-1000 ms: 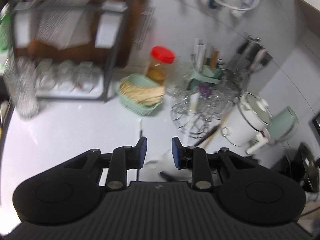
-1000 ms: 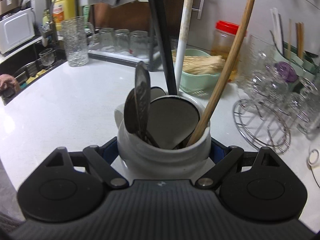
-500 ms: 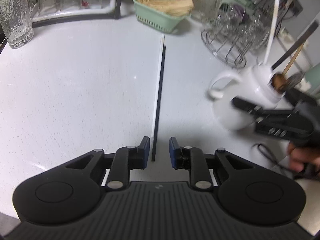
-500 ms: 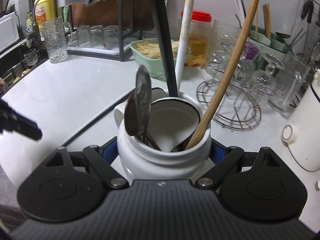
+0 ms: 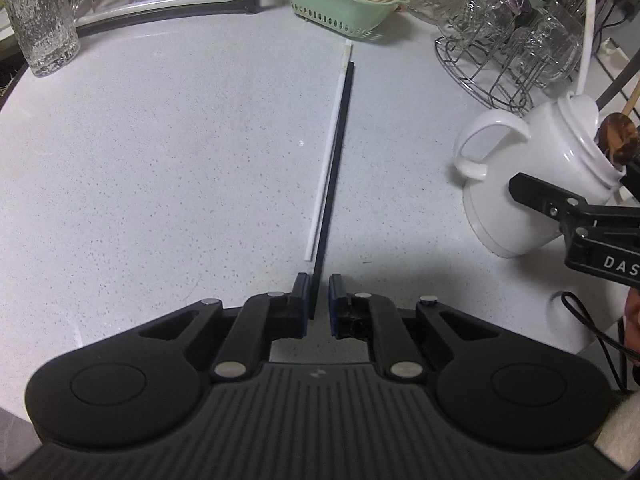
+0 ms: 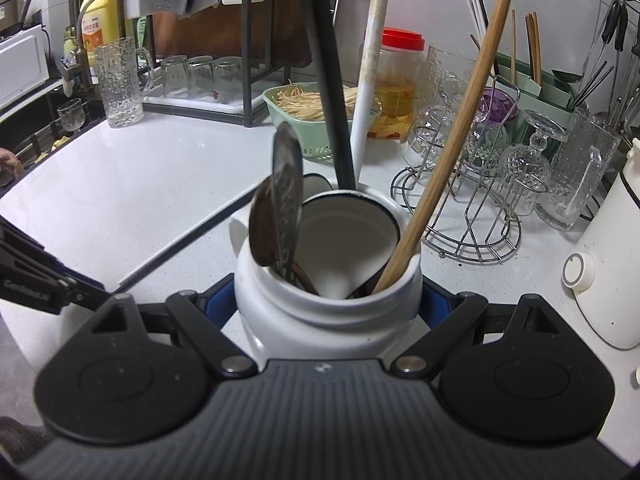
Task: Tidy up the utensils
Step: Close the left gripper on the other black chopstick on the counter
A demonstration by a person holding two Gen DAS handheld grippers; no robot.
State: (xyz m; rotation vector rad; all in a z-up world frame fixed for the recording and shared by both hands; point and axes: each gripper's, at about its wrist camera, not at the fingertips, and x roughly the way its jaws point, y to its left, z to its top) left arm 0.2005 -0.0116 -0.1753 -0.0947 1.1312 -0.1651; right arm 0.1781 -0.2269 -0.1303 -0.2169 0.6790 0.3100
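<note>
Two grippers busy — our left gripper (image 5: 319,295) was just closing around the black chopstick (image 5: 334,168), small gap remaining; our right gripper (image 6: 326,300) clamped the white jar (image 6: 320,320).

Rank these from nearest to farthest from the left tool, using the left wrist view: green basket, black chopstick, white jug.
1. Black chopstick: its near end lies between the left tool's fingertips.
2. White jug: right, gripped by the other tool.
3. Green basket: far back, centre.
</note>
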